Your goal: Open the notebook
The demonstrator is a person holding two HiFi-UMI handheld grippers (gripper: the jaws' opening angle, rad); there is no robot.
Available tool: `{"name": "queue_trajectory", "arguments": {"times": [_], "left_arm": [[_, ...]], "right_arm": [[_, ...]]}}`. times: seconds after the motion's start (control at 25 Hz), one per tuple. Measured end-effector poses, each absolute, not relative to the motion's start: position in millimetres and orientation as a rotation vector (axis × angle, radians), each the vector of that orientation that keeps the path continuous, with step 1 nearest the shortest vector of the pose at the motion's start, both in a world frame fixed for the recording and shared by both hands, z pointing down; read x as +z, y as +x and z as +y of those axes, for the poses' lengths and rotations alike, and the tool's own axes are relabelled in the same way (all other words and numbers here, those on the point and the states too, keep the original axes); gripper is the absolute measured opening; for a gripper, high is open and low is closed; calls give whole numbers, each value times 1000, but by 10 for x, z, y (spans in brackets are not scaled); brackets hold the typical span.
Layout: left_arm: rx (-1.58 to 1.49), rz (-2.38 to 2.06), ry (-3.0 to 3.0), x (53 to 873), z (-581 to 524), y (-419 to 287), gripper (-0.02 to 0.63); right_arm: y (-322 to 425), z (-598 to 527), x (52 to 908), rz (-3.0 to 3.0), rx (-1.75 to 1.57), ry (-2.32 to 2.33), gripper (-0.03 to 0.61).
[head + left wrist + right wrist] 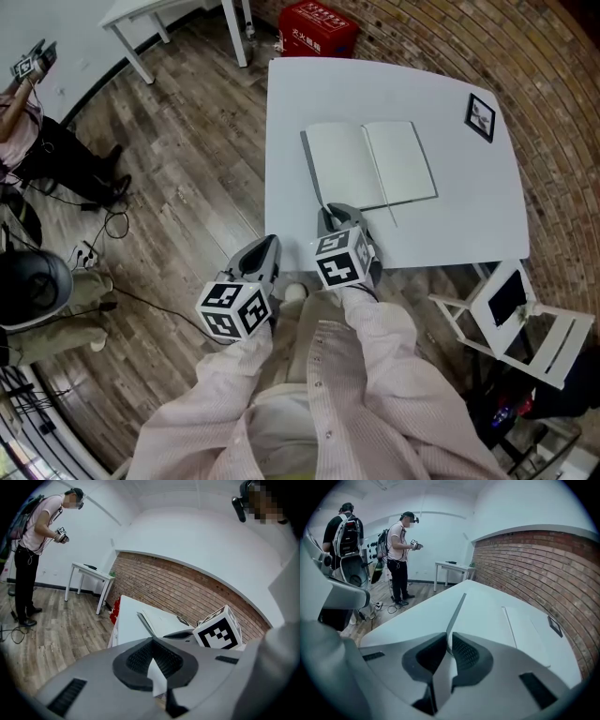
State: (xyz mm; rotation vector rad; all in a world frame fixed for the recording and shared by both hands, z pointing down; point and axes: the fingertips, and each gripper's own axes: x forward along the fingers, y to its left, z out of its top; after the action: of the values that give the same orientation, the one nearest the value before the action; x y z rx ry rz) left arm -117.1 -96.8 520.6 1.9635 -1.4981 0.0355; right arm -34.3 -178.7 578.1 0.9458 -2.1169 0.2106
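A notebook [370, 164] lies open on the white table [469, 206], its blank pages up; it also shows in the left gripper view as a notebook [161, 620]. Its grey cover [312, 169] stands raised along the left edge. My right gripper [328, 211] is at the notebook's near left corner. In the right gripper view the cover [457, 613] runs edge-on into my right gripper [449, 637], with both pads against it. My left gripper [270, 244] hangs off the table's near left corner, over the floor. In its own view the left gripper [152, 641] is closed with nothing between the pads.
A black-framed marker card [481, 116] lies at the table's far right. A red crate [317, 28] stands behind the table, a white folding chair [511, 309] to its right. Another white table [169, 14], cables and a person [19, 122] are at the left. Two people [401, 555] stand further off.
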Motion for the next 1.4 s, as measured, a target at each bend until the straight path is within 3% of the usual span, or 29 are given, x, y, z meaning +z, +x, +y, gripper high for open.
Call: {"name": "queue_trajectory", "arguments": {"times": [0.68,0.88,1.4], "left_arm": [[29,-1532,2002,5110,-1231,-1021,-8],[-1,-1520,2080,4964,-1382,-901,-8],[-16,-1608,2235,4406,-1664,-883,-8]], "right_arm": [[-269,-1794,5578,-2382,509,834,35],[-130,-1845,5408,-2457,544,843,5],[262,-2132,4803,-2651,648,952,3]]}}
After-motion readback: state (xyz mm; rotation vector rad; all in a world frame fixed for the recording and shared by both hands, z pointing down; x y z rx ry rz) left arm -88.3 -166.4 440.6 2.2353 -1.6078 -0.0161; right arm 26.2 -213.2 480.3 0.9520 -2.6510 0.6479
